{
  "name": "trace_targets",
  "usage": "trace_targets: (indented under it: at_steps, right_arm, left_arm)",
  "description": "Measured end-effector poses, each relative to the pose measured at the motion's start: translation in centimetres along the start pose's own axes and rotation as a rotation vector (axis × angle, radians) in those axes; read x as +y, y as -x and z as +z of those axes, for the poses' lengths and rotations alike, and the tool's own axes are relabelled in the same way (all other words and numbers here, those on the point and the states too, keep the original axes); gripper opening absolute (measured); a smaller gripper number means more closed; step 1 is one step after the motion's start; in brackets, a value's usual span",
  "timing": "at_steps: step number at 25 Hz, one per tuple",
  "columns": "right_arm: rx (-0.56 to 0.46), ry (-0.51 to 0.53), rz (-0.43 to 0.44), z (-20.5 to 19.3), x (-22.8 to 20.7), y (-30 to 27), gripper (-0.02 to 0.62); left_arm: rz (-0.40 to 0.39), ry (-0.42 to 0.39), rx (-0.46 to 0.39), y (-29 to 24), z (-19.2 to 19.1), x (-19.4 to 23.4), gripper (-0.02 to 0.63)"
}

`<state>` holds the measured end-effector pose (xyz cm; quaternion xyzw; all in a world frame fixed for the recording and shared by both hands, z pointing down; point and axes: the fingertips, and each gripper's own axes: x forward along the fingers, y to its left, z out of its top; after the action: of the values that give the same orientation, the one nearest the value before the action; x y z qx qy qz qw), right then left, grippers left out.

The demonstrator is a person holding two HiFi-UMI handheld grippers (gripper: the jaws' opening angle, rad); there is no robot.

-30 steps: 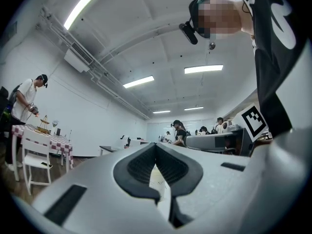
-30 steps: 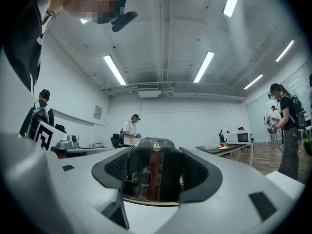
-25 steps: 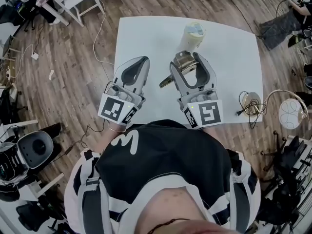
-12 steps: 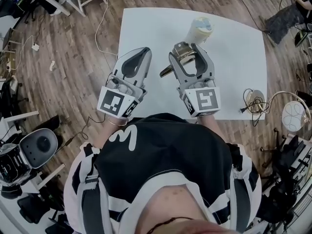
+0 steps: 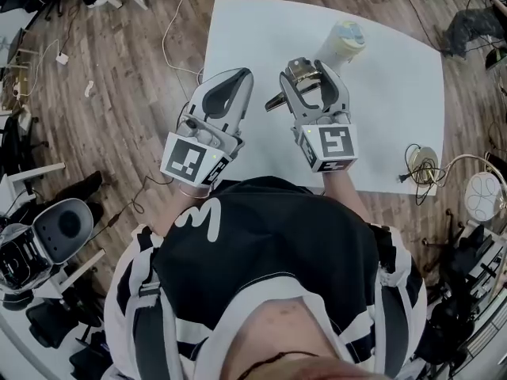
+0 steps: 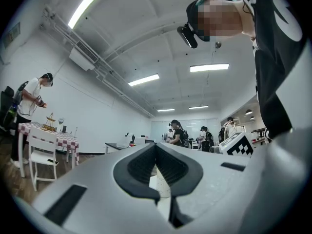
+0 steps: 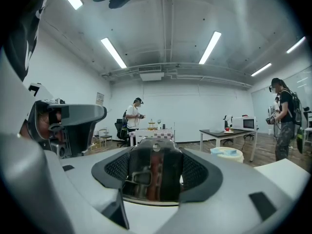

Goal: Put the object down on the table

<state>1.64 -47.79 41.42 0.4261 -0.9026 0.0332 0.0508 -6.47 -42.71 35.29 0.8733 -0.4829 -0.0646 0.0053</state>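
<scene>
My right gripper is shut on a shiny metal object whose short handle sticks out to the left, held above the white table. In the right gripper view the metal object fills the gap between the dark pads. My left gripper hovers beside it over the table's left edge, jaws shut with nothing between them. In the left gripper view its tips meet. A pale lidded cup stands on the table just beyond the right gripper.
A coiled cable with a small round device lies at the table's front right corner. A round white lamp head sits off the table on the right. Cables trail on the wooden floor to the left. People stand in the background.
The head view has drifted, so the table sits higher and further right in it. Both grippers keep their stance over the table, and the right one still holds the metal object.
</scene>
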Motion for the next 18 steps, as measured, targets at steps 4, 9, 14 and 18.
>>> trace_targets:
  at_steps: [4, 9, 14, 18]
  right_arm:
    - [0.036, -0.002, -0.006, -1.8, 0.1, -0.8, 0.308]
    - [0.057, -0.003, -0.001, -3.4, 0.4, -1.6, 0.308]
    - [0.088, -0.003, 0.008, -4.7, 0.6, -2.3, 0.308]
    - [0.113, 0.007, 0.012, -5.8, 0.5, -2.7, 0.308]
  left_arm:
    - [0.011, -0.003, 0.013, 0.8, -0.2, 0.5, 0.005]
    - [0.037, -0.006, 0.028, 1.7, -0.4, 1.4, 0.005]
    - [0.062, -0.016, 0.034, 2.5, -0.3, 2.2, 0.005]
    - [0.075, -0.013, 0.039, 2.8, -0.5, 2.4, 0.005]
